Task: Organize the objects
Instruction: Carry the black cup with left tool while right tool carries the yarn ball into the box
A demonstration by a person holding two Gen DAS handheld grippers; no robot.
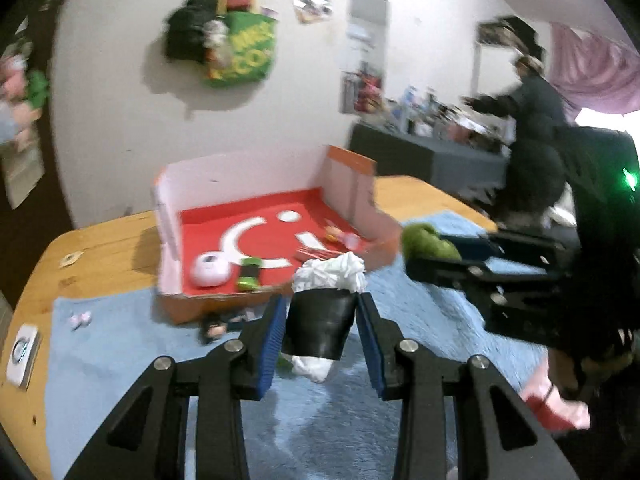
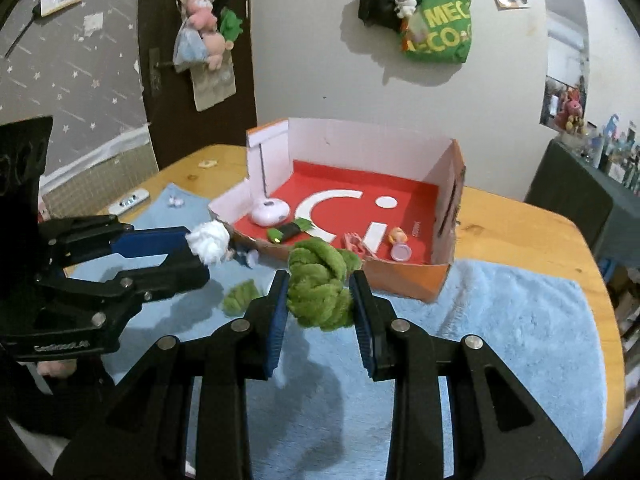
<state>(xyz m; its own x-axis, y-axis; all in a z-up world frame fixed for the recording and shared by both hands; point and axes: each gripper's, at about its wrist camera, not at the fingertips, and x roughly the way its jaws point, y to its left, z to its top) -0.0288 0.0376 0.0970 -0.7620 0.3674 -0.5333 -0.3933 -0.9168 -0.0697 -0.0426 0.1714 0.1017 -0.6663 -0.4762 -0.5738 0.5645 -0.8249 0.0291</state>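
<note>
The left claw [image 1: 320, 320] is closed down on a black cup stuffed with crumpled white paper [image 1: 320, 320], its blue pads pressing the cup's two sides, and it holds the cup clear above the blue fleece cloth [image 1: 120, 352] that covers the near part of the wooden surface [image 1: 104, 244]. The right claw [image 2: 320, 300] is likewise clamped, on a knotted green plush bundle [image 2: 318, 284], also lifted off the cloth. Ahead of both, toward the far edge of the surface, sits the open red-floored cardboard box [image 2: 360, 148], its near wall low and its back and side walls tall; inside lie a white oval case [image 2: 269, 213], a small green-and-black item [image 2: 290, 230], a pink clip [image 2: 356, 245] and a small figure with a pink base [image 2: 399, 245]. A loose green scrap [image 2: 240, 298] rests on the cloth just beside the box's near left corner, and a small dark-haired figure [image 1: 212, 330] lies in front of the box. The risks look plain enough: the paper sits loosely in the cup and spills past both ends, so a tilt on the way over the wall could shed it; the soft plush may squeeze out of a narrow grip; and two claws converging on one box could knock each other or catch the low front wall and shove the box along.
</note>
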